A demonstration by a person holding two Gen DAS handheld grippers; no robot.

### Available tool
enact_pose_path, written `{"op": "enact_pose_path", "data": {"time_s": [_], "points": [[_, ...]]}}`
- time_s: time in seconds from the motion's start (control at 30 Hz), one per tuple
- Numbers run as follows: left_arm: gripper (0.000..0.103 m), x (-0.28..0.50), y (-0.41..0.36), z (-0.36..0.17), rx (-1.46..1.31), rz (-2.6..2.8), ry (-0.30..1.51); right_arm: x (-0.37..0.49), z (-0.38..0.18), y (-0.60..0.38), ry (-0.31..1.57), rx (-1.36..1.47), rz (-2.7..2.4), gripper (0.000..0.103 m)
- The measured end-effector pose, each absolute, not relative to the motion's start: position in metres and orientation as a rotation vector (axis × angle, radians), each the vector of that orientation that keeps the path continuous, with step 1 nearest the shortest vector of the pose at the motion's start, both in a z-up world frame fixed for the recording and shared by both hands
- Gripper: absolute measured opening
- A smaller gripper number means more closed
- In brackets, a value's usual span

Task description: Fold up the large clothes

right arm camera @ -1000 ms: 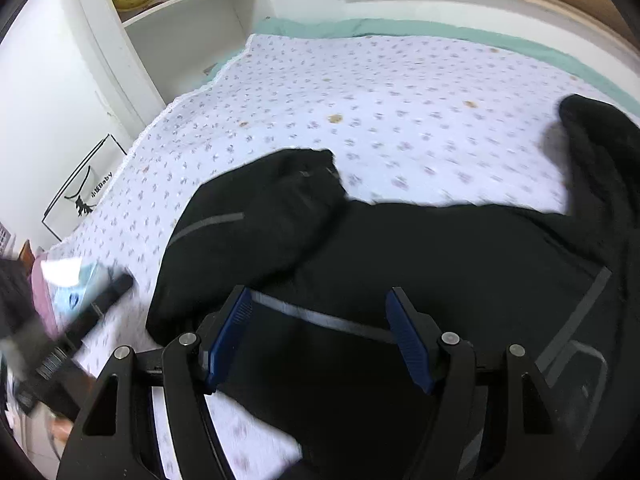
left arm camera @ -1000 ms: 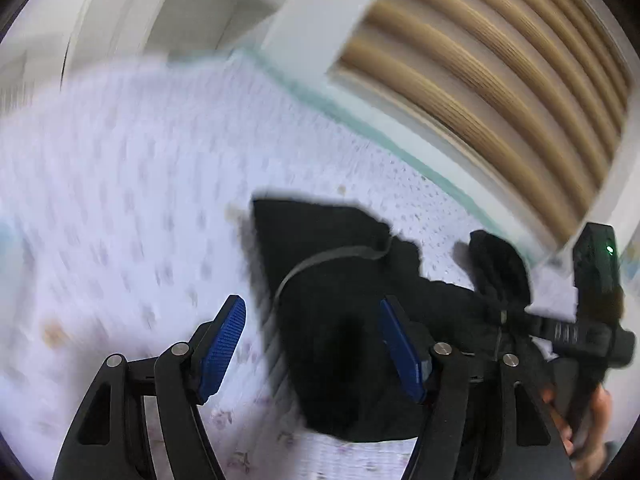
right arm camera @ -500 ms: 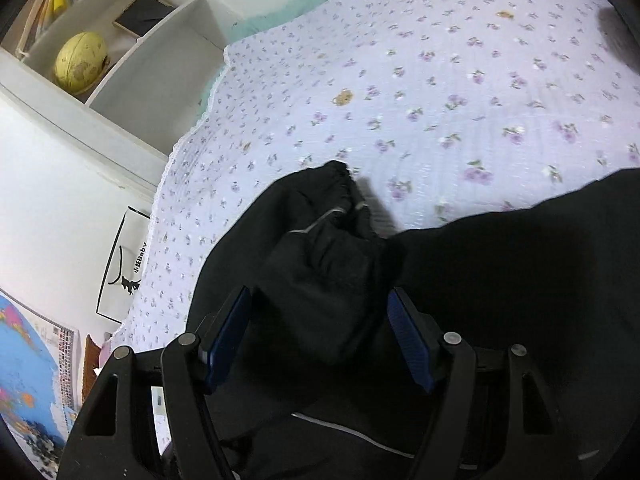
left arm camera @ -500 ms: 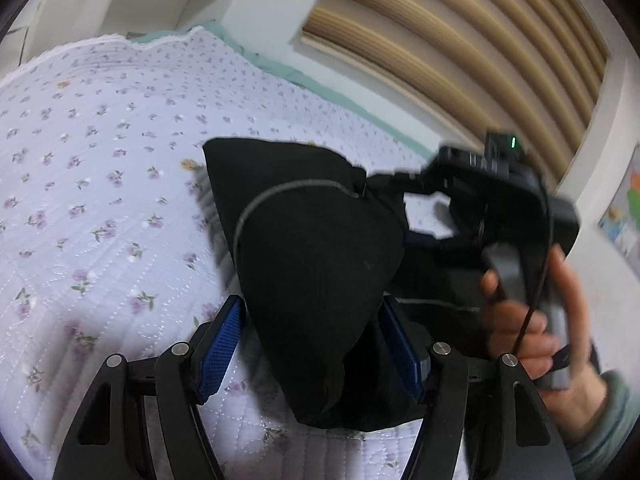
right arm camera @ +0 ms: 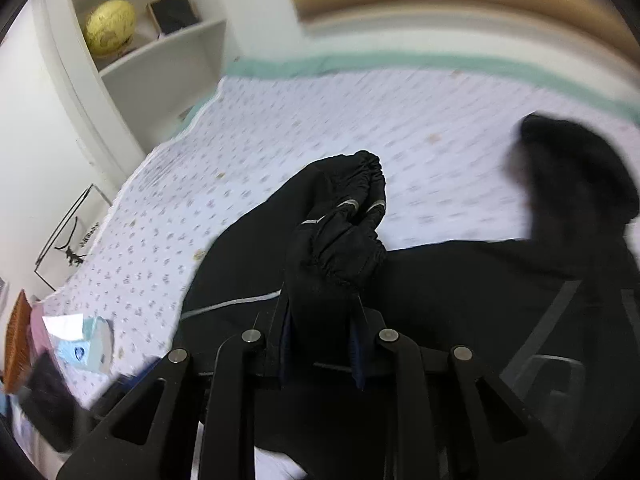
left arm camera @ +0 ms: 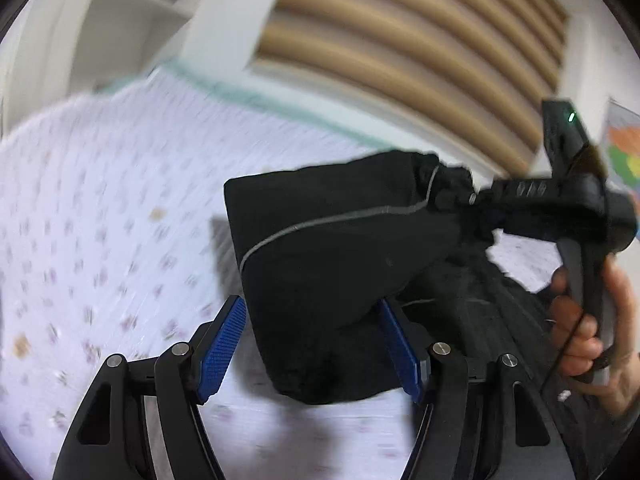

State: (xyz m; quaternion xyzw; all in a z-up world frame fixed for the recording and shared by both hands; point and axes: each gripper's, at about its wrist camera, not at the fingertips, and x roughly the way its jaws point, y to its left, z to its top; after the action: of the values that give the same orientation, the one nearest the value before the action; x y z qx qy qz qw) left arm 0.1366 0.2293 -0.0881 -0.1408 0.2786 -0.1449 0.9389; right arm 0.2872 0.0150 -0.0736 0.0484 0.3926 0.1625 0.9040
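Note:
A black garment (left arm camera: 340, 248) with thin grey piping lies on the bed, and its sleeve is lifted off the cover. The jaws of my right gripper (right arm camera: 320, 312) are closing with the gathered cuff (right arm camera: 348, 216) between them, and the pads press on the fabric. In the left wrist view that right gripper (left arm camera: 460, 200) holds the cuff up at the right, with a hand (left arm camera: 580, 320) on its handle. My left gripper (left arm camera: 312, 344) stands open low in front, and the hanging fold of sleeve reaches down between its blue pads (left arm camera: 222, 344) without being pinched.
The bed cover (right arm camera: 280, 140) is white with small flowers and a green edge. A white shelf unit with a yellow ball (right arm camera: 110, 26) stands at the far left. A slatted headboard (left arm camera: 400, 40) runs behind the bed. Packets and a basket (right arm camera: 80, 344) sit off the bed's left edge.
My right gripper went from open over the sleeve to closed on its cuff and rose with it. The sleeve now hangs stretched up to the right in the left wrist view.

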Motion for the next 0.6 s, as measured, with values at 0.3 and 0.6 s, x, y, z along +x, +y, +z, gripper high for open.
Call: {"op": "enact_pose_path", "data": {"time_s": [0.3,0.6], "points": [[0.069,0.131,0.149,-0.002,-0.131,-0.384,0.598,0.200,-0.012,-0.115,0.696,0.056,0.130,0.026],[0.069,0.183,0.071,-0.034,-0.117,-0.425,0.823,0.169,-0.039,-0.247,0.716,0.146,-0.023,0.026]]}}
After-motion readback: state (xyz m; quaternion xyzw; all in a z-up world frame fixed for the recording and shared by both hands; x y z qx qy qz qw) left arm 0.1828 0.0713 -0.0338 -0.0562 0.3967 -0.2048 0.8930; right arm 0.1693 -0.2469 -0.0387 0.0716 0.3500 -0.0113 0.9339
